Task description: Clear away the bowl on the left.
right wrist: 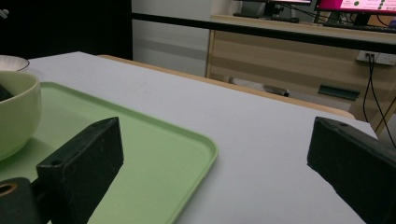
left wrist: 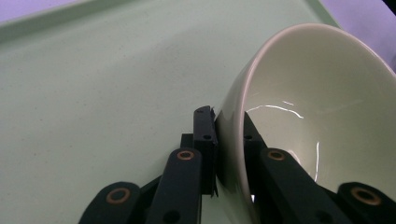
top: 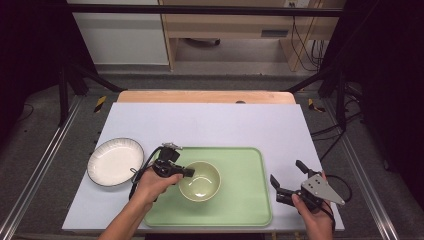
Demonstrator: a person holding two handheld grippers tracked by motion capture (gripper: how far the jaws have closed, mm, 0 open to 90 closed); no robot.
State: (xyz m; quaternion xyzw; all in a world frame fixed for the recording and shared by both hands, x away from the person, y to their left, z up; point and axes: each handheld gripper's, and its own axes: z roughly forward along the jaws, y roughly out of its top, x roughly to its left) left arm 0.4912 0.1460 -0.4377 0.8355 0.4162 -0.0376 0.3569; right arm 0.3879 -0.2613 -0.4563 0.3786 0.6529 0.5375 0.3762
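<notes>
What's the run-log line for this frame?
left gripper: shut on bowl rim | bowl: on green tray | right gripper: open, empty | white plate: left of tray
</notes>
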